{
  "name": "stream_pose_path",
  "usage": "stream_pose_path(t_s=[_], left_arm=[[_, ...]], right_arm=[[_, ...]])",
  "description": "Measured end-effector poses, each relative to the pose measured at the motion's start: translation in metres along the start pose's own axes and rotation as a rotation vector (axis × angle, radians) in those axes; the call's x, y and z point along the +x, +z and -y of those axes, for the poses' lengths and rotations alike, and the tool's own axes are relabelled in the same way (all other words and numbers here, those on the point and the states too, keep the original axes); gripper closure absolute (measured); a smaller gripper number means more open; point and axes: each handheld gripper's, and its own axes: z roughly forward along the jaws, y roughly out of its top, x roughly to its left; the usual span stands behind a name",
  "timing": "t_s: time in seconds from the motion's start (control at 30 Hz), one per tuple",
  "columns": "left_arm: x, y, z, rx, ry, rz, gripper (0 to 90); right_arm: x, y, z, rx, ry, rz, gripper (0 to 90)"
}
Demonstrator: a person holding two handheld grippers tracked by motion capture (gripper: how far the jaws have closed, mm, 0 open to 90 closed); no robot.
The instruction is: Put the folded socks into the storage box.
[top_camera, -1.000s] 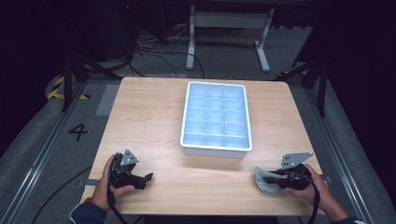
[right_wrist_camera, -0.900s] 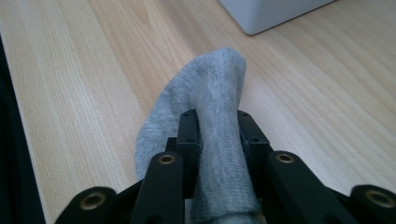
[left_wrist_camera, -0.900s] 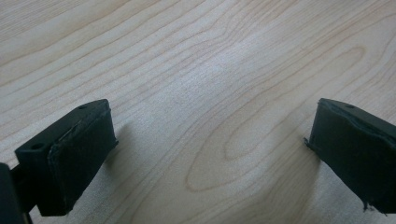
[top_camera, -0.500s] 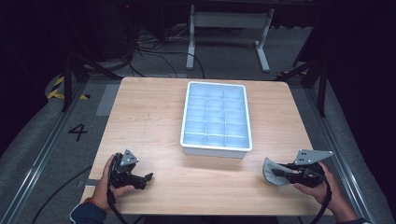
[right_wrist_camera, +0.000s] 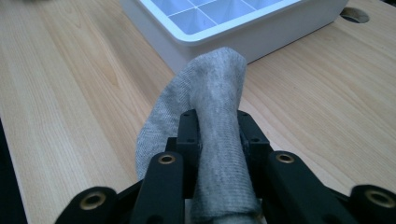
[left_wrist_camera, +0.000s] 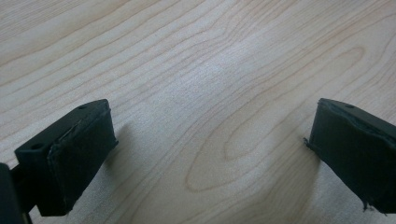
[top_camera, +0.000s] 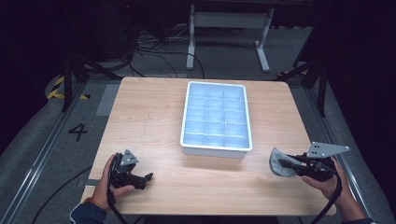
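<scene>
Right gripper view: right tongs (right_wrist_camera: pixel 217 135) pinch a grey sock (right_wrist_camera: pixel 212 98); left tongs (left_wrist_camera: pixel 210 154) gape wide

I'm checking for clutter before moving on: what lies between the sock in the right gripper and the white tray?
Nothing: in the high view only bare wooden table separates the grey sock, pinched in the right gripper, from the white compartment tray.

Both black tongs, left tongs (top_camera: pixel 148 177) and right tongs (top_camera: pixel 280 162), carry grey three-cornered plates and trail black cables, with brass-ringed screw holes; a dark blue sleeve (top_camera: pixel 86 213) has an orange cuff band.
</scene>
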Motion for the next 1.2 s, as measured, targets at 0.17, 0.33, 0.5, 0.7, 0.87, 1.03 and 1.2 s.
stream_pose_path(t_s=[0.17,0.33,0.5,0.7,0.87,1.03,1.2], left_arm=[[0.000,0.000,0.000,0.000,0.000,-0.001,0.6],[0.000,0.000,0.000,0.000,0.000,0.000,0.6],[0.000,0.000,0.000,-0.001,0.000,0.001,0.6],[0.000,0.000,0.000,0.000,0.000,0.000,0.6],[0.000,0.000,0.000,-0.001,0.000,0.000,0.6],[0.000,0.000,0.000,0.000,0.000,0.000,0.6],[0.000,0.000,0.000,-0.001,0.000,0.000,0.6]], right_arm=[[-0.002,-0.001,-0.006,0.006,-0.008,0.016,74.9],[-0.004,-0.003,-0.015,0.001,-0.018,0.029,74.9],[-0.006,-0.002,-0.025,0.005,-0.039,0.032,74.9],[-0.007,-0.002,-0.039,0.011,-0.064,0.037,74.9],[-0.010,0.001,-0.049,0.002,-0.070,0.033,74.6],[-0.011,0.004,-0.056,-0.003,-0.079,0.014,74.6],[-0.011,0.008,-0.066,0.000,-0.099,0.018,74.6]])
